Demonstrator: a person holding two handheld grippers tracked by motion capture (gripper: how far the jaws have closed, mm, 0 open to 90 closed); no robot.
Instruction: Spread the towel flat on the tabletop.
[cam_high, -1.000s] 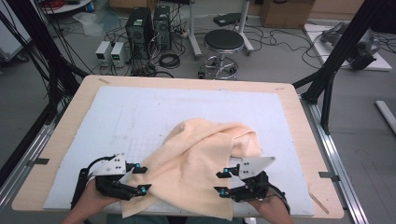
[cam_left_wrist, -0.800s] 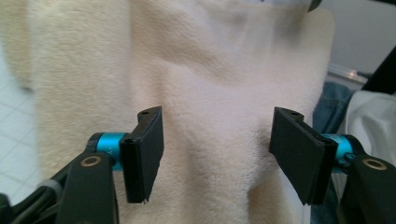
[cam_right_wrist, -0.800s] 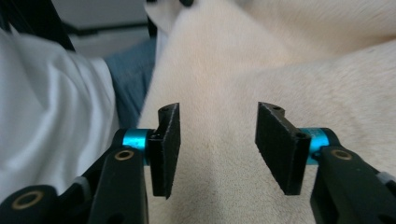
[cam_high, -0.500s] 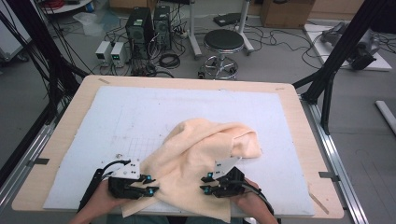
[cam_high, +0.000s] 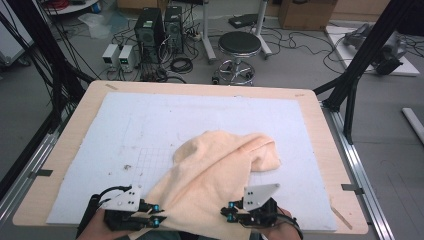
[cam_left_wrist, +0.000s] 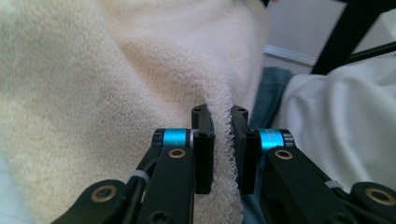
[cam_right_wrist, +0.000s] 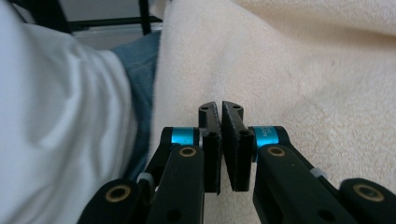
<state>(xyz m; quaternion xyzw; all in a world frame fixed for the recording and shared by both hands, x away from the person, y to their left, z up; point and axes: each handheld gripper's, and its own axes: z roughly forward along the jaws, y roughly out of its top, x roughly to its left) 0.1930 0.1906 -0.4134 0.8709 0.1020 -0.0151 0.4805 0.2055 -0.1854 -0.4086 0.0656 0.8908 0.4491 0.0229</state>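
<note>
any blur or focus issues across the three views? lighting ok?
High view: soft, even light, no glare; towel readable. Left gripper view: towel hem between the jaws sharp, background blurred. Right gripper view: jaws sharp, white sleeve smeared out of focus.

High view: looking forward and down over the table (cam_high: 65, 165) from the person's side. Gripper views: each riding close behind its jaws, facing the cream towel (cam_high: 215, 170) (cam_left_wrist: 93, 84) (cam_right_wrist: 303, 70), which all three are sharing.

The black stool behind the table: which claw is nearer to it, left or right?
Right. The right claw is at the near edge of the table, almost straight in line with the stool; the left claw lies off to the left.
</note>
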